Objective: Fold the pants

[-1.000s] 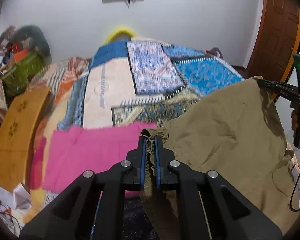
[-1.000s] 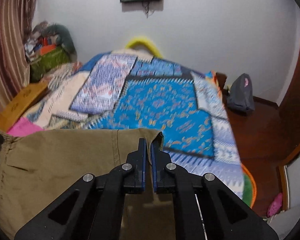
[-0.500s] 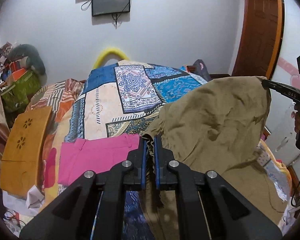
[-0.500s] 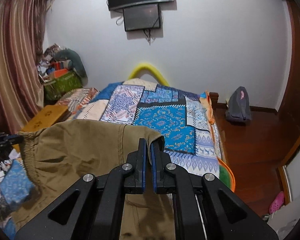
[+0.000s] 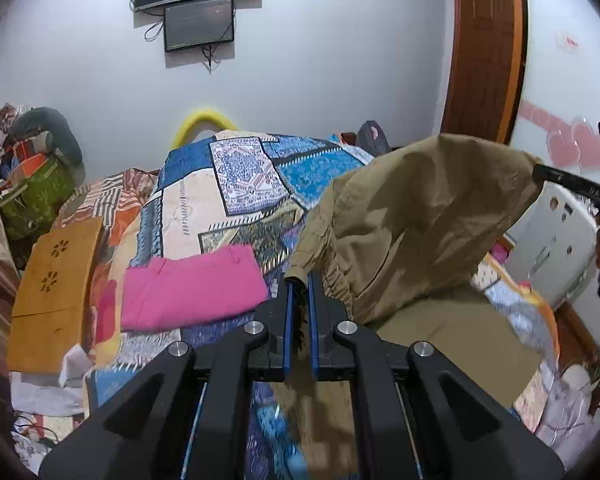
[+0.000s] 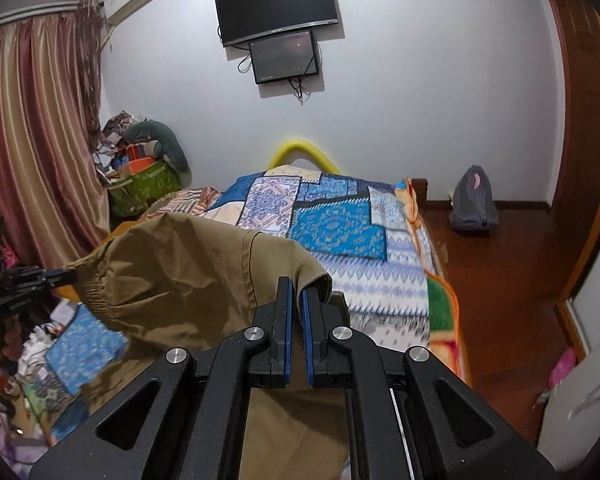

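Dim, even light; fisheye-warped edges

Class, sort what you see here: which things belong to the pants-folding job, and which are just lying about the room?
Part of the job:
- khaki pants
- left tool, clamped on the waistband
- right tool, clamped on the waistband
- patchwork bed

Lying about:
- pink garment
- wooden board
- grey backpack
- wall screens
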The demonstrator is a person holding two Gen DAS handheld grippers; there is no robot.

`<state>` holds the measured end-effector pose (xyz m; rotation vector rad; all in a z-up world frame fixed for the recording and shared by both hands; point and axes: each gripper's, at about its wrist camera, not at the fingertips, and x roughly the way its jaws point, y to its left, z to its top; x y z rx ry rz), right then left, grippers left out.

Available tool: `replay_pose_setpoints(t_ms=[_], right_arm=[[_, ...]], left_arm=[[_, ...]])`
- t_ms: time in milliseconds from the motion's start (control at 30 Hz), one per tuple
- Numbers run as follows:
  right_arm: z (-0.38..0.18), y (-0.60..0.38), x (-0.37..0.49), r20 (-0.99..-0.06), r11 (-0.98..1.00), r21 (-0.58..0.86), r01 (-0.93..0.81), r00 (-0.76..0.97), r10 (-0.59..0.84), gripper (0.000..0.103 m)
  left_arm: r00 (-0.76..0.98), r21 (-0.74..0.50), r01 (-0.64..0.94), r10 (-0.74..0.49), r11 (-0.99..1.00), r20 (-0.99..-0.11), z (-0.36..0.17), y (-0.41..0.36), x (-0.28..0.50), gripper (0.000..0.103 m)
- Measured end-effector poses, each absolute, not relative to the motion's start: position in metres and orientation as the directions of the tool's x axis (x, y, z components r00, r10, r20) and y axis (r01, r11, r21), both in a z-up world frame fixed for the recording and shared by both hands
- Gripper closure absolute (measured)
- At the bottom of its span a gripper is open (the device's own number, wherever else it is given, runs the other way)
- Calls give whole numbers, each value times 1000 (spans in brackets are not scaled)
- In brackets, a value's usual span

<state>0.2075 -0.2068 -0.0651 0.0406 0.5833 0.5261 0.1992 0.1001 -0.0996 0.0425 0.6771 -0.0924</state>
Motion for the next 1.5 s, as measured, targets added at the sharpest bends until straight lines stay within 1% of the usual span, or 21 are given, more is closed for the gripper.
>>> replay_pose_setpoints(t_ms=[67, 200, 333, 500, 633, 833, 1000, 1133, 1200, 1300, 1367, 1433, 1500], right_arm=[[-70, -209, 195, -515, 868, 194, -458, 705, 487, 99], [-82, -215, 173, -521, 871, 204, -448, 703, 484, 99], [-96, -223, 155, -518, 867, 226, -443, 700, 493, 99], [-124, -232, 136, -556, 879, 227, -418, 685, 470, 99], [-145, -237, 118, -600, 890, 223, -397, 664, 446, 99], [-174, -244, 99, -655, 900, 216, -379, 627, 422, 99], [-191, -245, 88, -695, 913, 175, -368, 611, 379, 95], [-194, -253, 82, -719, 934, 124, -335, 619, 317, 95], [-195, -261, 81, -735, 947, 96, -305, 620, 275, 91], [-191, -271, 81, -746, 963, 68, -259, 628, 222, 90], [-183, -272, 82, -738, 964, 72, -254, 637, 223, 90], [-173, -266, 84, -721, 958, 86, -274, 646, 250, 84], [-168, -255, 87, -701, 948, 100, -303, 654, 284, 73]], left_arm=[[768, 23, 102, -64, 994, -637, -105, 96, 188, 97], [760, 8, 114, -82, 993, -645, -113, 96, 168, 97], [758, 42, 119, -63, 992, -650, -127, 89, 149, 97], [738, 59, 114, -44, 992, -673, -147, 88, 129, 99], [714, 33, 102, -51, 994, -698, -161, 92, 117, 102], [687, 7, 93, -59, 996, -724, -177, 97, 96, 103], [672, -11, 75, -59, 997, -738, -181, 100, 90, 103], [669, -8, 65, -49, 998, -741, -177, 100, 93, 102], [674, -1, 57, -39, 998, -738, -173, 99, 96, 102], [676, 7, 56, -33, 998, -737, -168, 93, 104, 100], [679, 13, 57, -29, 998, -734, -166, 88, 111, 99], [674, 8, 64, -37, 998, -737, -165, 82, 118, 99], [663, -12, 76, -60, 997, -747, -168, 76, 126, 99]])
